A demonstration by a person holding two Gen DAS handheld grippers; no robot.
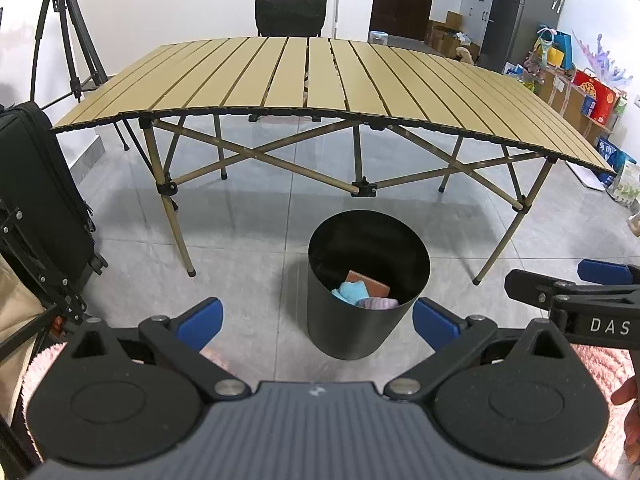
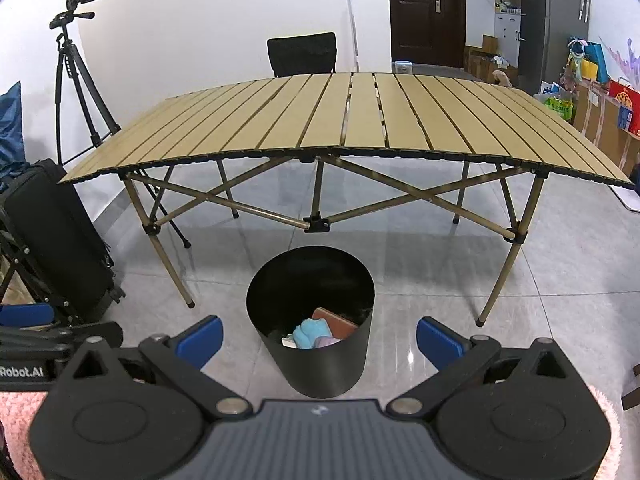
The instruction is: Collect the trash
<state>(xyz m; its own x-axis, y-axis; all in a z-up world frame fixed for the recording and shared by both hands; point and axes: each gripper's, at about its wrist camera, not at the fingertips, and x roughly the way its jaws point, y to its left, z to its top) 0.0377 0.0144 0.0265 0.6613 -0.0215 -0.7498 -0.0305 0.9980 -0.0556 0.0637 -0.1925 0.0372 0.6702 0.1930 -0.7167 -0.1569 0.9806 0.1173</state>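
A black round bin (image 1: pixel 352 332) (image 2: pixel 320 368) stands on the floor in front of the folding table. Inside it lie a light blue soft item (image 1: pixel 352 292) (image 2: pixel 310 333), a brown flat item (image 1: pixel 370 282) (image 2: pixel 334 320) and a pale pink item (image 1: pixel 378 303) (image 2: pixel 328 342). My left gripper (image 1: pixel 318 320) is open and holds nothing, low and near the bin, which sits between its blue fingertips. Over the bin's near side my right gripper (image 2: pixel 319 338) is open and holds nothing as well. The right gripper's body (image 1: pixel 580 300) shows at the right of the left wrist view.
The tan slatted table (image 1: pixel 320 80) (image 2: pixel 360 120) has crossed legs behind the bin. A black suitcase (image 1: pixel 36 200) (image 2: pixel 56 236) and a tripod (image 1: pixel 68 40) (image 2: pixel 76 80) stand at the left. A black chair (image 1: pixel 290 16) is beyond the table. Boxes and bags (image 1: pixel 580 88) line the right wall.
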